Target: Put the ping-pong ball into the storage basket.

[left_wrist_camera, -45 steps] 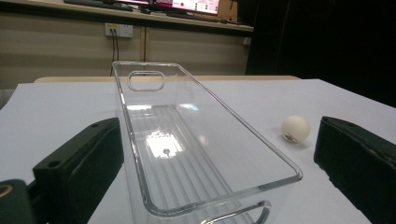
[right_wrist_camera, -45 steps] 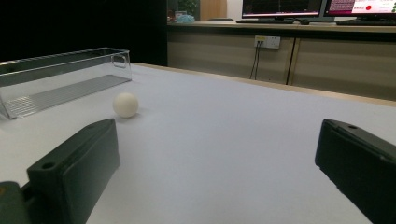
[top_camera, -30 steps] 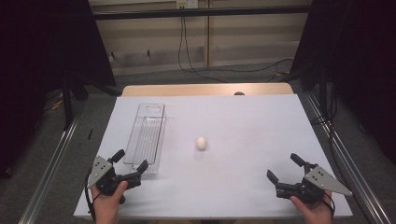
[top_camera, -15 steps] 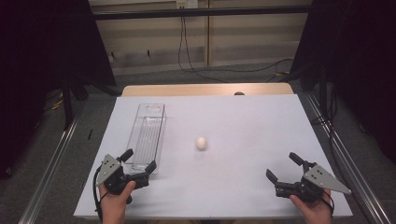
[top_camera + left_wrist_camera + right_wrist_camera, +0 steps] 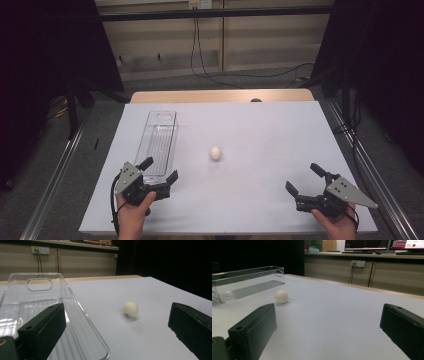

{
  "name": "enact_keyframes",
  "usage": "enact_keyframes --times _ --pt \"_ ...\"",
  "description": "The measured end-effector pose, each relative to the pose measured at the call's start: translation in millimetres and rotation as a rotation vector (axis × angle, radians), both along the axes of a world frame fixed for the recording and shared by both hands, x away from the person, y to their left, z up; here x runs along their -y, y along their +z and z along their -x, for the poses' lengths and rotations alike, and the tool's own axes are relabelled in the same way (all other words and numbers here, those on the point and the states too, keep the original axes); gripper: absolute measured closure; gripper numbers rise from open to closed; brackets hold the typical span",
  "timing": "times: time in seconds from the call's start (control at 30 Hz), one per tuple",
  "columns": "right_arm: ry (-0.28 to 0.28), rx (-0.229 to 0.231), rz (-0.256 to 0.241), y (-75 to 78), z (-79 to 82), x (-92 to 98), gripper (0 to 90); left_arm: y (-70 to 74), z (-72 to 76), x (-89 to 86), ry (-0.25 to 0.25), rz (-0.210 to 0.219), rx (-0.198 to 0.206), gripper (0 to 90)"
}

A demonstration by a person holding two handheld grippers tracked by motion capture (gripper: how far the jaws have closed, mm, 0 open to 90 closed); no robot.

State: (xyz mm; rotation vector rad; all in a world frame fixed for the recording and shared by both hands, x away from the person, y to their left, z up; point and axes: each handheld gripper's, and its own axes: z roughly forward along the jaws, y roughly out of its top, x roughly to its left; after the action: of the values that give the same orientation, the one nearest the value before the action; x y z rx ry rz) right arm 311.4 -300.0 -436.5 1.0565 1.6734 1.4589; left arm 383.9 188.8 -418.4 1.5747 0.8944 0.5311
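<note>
1. A clear tray point(image 5: 159, 142) lies on the white table point(image 5: 260, 130), on your left. One jaw of your left gripper point(image 5: 159, 170) is over the tray's near end.
2. The ball point(image 5: 215, 153) sits on the table, near the middle, just right of the tray and not touching it. Nothing lies between the ball and your grippers.
3. In the left gripper view, the tray's near corner is cut off by the jaw. There is a small mark low on the ball point(image 5: 130, 309), too small to read.
4. Your left gripper is wide open and holds nothing. Your hand point(image 5: 131, 215) grips it from below.
5. Your right gripper point(image 5: 306, 180) is wide open too, and empty. It is low at the near right edge, well away from the ball.
</note>
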Motion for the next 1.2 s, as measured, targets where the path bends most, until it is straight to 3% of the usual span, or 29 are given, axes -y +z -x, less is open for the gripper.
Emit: enact_keyframes --times 1.2 --pt "0.02 0.013 -0.002 2.4 1.3 -1.9 0.7 6.7 -10.6 48.0 -0.072 -0.011 -0.023 1.5"
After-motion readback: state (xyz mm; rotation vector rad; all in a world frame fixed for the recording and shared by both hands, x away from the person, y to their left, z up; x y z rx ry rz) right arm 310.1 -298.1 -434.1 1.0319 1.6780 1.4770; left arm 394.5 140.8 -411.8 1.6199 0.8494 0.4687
